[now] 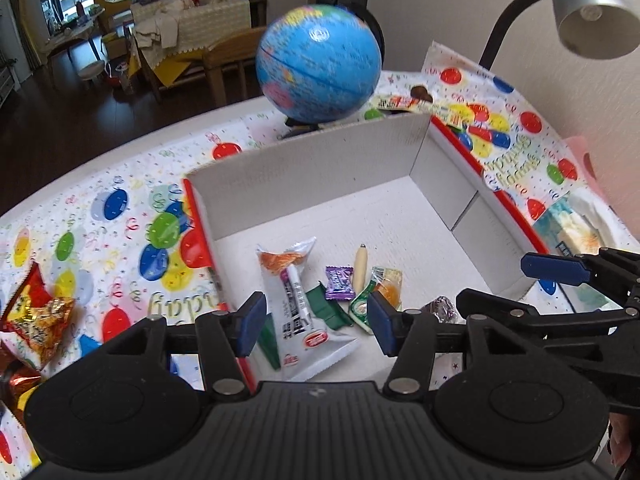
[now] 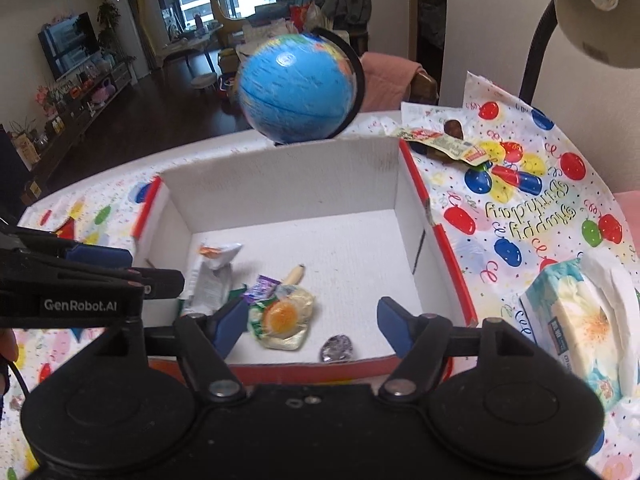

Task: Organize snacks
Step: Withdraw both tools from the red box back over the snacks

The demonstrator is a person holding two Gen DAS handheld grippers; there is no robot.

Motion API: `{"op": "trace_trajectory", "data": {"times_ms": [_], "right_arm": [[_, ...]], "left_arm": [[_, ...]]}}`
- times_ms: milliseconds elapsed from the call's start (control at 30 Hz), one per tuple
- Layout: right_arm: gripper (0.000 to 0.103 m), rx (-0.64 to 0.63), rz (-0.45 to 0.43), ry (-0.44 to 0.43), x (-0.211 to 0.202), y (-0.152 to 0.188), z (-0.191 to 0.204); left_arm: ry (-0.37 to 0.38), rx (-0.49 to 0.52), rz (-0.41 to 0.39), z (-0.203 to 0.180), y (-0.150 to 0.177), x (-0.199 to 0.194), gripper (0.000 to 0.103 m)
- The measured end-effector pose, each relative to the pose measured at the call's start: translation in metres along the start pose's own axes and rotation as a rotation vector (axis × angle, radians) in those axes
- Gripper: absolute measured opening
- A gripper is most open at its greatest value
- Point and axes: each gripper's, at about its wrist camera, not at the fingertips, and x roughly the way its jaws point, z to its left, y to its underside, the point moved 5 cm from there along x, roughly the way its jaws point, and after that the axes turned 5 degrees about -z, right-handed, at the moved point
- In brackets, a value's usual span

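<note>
One white box (image 1: pixel 352 168) ahead of the tool, six snacks inside, the long white pouch (image 1: pixel 298 304) among them. One globe (image 1: pixel 318 64) beyond, one lamp (image 1: pixel 592 8), one tissue pack (image 2: pixel 580 320).

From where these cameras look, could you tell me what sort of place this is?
Most likely a lived-in home, at a table by the living room. A globe and a desk lamp stand by the snack box, and a television on a low cabinet shows behind.
</note>
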Motion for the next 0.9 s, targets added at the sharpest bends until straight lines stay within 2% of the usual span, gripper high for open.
{"op": "trace_trajectory", "data": {"times_ms": [100, 300, 433, 500, 600, 733, 900], "right_arm": [[0.076, -0.004, -0.019, 0.004, -0.012, 0.0, 0.012], [0.084, 0.006, -0.051, -0.012, -0.032, 0.002, 0.037], [0.087, 0.018, -0.069, -0.038, -0.044, 0.005, 0.054], [0.093, 0.024, -0.073, -0.048, -0.048, 0.007, 0.063], [0.093, 0.022, -0.075, -0.077, -0.054, 0.011, 0.08], [0.094, 0.008, -0.08, -0.115, -0.058, 0.016, 0.107], [0.098, 0.0, -0.082, -0.163, -0.061, 0.021, 0.139]], "left_arm": [[0.015, -0.018, -0.024, 0.01, 0.004, -0.017, 0.062], [0.025, -0.033, -0.06, 0.03, 0.016, -0.051, 0.063], [0.019, -0.043, -0.082, 0.046, 0.027, -0.072, 0.068], [0.018, -0.056, -0.092, 0.056, 0.032, -0.083, 0.069], [0.023, -0.076, -0.102, 0.072, 0.04, -0.098, 0.07], [0.006, -0.096, -0.115, 0.095, 0.053, -0.116, 0.078], [-0.006, -0.136, -0.127, 0.126, 0.069, -0.136, 0.079]]}}
